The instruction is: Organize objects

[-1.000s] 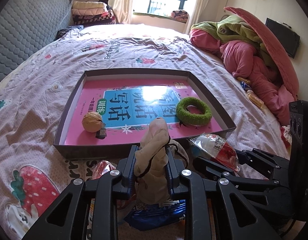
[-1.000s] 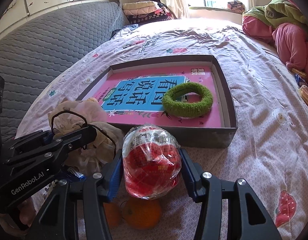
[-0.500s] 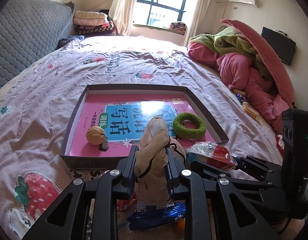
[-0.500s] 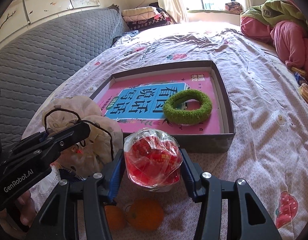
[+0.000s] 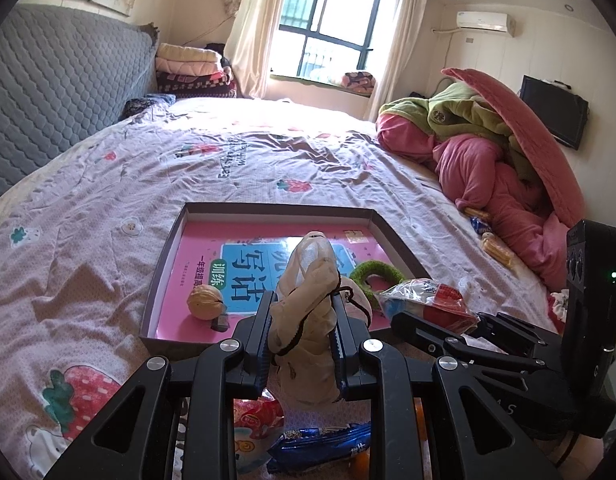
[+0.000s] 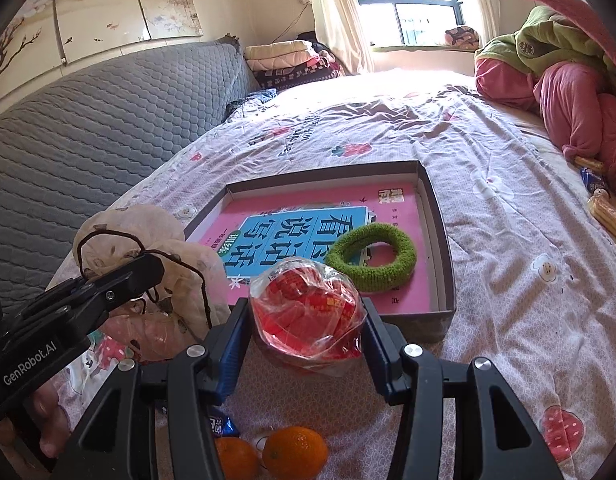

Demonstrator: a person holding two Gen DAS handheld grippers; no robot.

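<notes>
My left gripper [image 5: 304, 332] is shut on a beige cloth pouch [image 5: 308, 304] with a dark drawstring, held above the bed in front of the shallow box [image 5: 164, 256]. My right gripper [image 6: 306, 320] is shut on a red snack in clear plastic wrap [image 6: 308, 312], also held up just before the box's near wall [image 6: 444, 316]. The box holds a pink book [image 5: 268, 264], a walnut [image 5: 205, 302] and a green fuzzy ring [image 6: 372, 258]. The pouch shows in the right wrist view [image 6: 148, 248] too, and the red snack in the left wrist view [image 5: 428, 300].
Two oranges [image 6: 294, 452] and a blue snack packet [image 5: 320, 446] lie on the bed below the grippers, with a pink-wrapped packet [image 5: 254, 424]. A pile of pink and green bedding [image 5: 508, 152] sits at the right. Small wrapped snacks [image 6: 606, 208] lie near it.
Both grippers have risen and pulled back from the box with their loads, so the box looks smaller and farther. Both grips stay the same.
</notes>
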